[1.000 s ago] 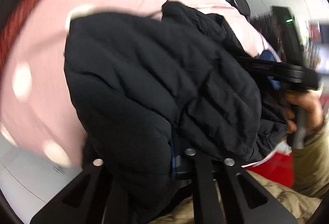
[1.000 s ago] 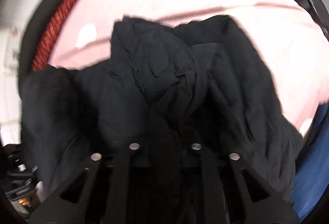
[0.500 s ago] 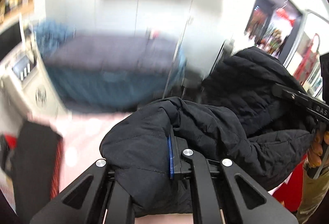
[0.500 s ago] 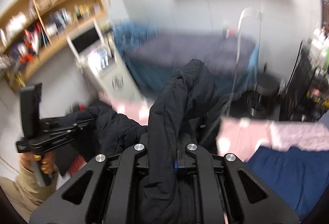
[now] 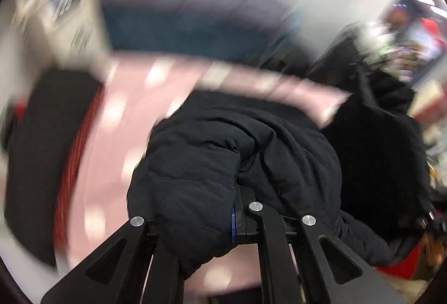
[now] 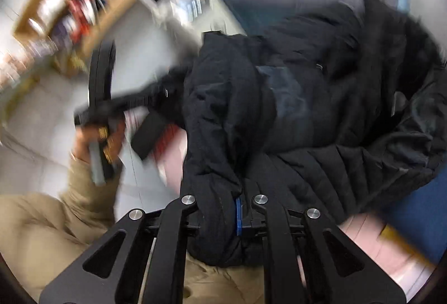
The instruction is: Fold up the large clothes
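While both views are smearing with motion blur, the left gripper (image 5: 218, 217) is pinching a thick fold of the black puffer jacket (image 5: 251, 164), its jaws nearly closed on the fabric, and the right gripper (image 6: 223, 209) is clamping another bunched fold of the same jacket (image 6: 307, 108) in the same way. The jacket is hanging bunched between the two tools, spilling over the near edge of the pink spotted cover (image 5: 117, 136). In the right wrist view the left hand (image 6: 95, 142) is gripping its tool's handle out to the left, with pale floor (image 6: 42, 122) lying open behind it.
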Demonstrator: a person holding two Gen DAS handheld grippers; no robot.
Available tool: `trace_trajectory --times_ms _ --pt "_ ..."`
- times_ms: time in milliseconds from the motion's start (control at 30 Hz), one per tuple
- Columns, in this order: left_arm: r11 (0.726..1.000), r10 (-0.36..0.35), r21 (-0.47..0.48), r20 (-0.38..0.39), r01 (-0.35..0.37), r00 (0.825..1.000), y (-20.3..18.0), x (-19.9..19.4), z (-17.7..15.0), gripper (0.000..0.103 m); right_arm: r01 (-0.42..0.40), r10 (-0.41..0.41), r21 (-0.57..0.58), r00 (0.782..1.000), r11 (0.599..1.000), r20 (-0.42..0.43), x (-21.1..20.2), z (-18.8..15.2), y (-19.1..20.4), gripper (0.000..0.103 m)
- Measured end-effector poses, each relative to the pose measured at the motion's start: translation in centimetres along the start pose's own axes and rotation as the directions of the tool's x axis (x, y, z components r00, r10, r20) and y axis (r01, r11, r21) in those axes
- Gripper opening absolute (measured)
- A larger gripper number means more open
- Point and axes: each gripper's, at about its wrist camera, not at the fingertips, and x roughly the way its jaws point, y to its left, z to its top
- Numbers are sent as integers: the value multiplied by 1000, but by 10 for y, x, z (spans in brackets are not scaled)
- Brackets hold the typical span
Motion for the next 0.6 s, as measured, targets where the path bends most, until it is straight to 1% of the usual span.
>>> trace_trajectory --times_ms 33,67,100,133,167,200,233,267,300,333,367,400,433,467,500,533,567,600 --pt "997 50 -47 -87 -54 995 23 37 -19 7 15 -14 11 996 1000 -83 35 -8 -10 15" --pt "994 75 -67 -126 -84 989 36 54 -32 7 58 -57 4 985 998 -162 65 -14 -15 16" --pt "984 100 -125 -198 -127 975 58 85 -56 7 88 -82 16 967 996 -240 93 -21 -23 18" --pt "975 103 -166 -242 -146 965 71 104 -74 7 91 -79 31 958 995 -275 108 -26 -27 23" --pt "967 113 -187 -284 -171 952 88 126 -90 9 89 -74 35 948 995 -310 124 -32 -32 28" --pt "959 137 -193 -318 -205 938 96 141 -103 15 88 -71 32 937 996 -342 134 -36 -35 45" --pt "948 148 -217 -349 -233 926 106 155 -121 17 99 -82 29 929 995 -362 140 -38 -35 66" --pt "944 135 -236 -354 -229 925 109 156 -129 19 126 -113 10 920 992 -376 143 -40 -33 70" --pt "942 107 -264 -351 -208 930 114 160 -138 20 130 -123 -8 916 991 -381 142 -41 -32 71" --pt "941 91 -279 -340 -193 936 116 160 -142 20 114 -118 -35 910 993 -397 139 -42 -30 71" --pt "940 83 -288 -326 -182 942 118 157 -143 21 102 -112 -47 907 994 -406 140 -41 -28 71" --pt "942 75 -289 -318 -172 945 119 154 -141 21 86 -105 -64 906 994 -411 129 -37 -31 72" --pt "944 66 -287 -317 -162 946 119 150 -136 21 65 -98 -98 913 993 -396 116 -30 -28 72" --pt "945 63 -285 -317 -159 946 117 146 -132 21 60 -100 -115 919 992 -380 109 -11 -19 72" --pt "947 60 -281 -318 -154 946 120 143 -129 23 62 -108 -138 929 988 -354 99 -4 -19 74" --pt "951 54 -271 -316 -145 947 121 139 -125 24 74 -123 -166 944 983 -305 81 -3 -25 80" --pt "958 52 -253 -310 -135 949 118 134 -118 28 96 -142 -189 958 977 -248 70 9 -27 82" --pt "964 54 -234 -302 -129 952 122 134 -112 33 138 -176 -208 968 968 -178 60 22 -33 85"
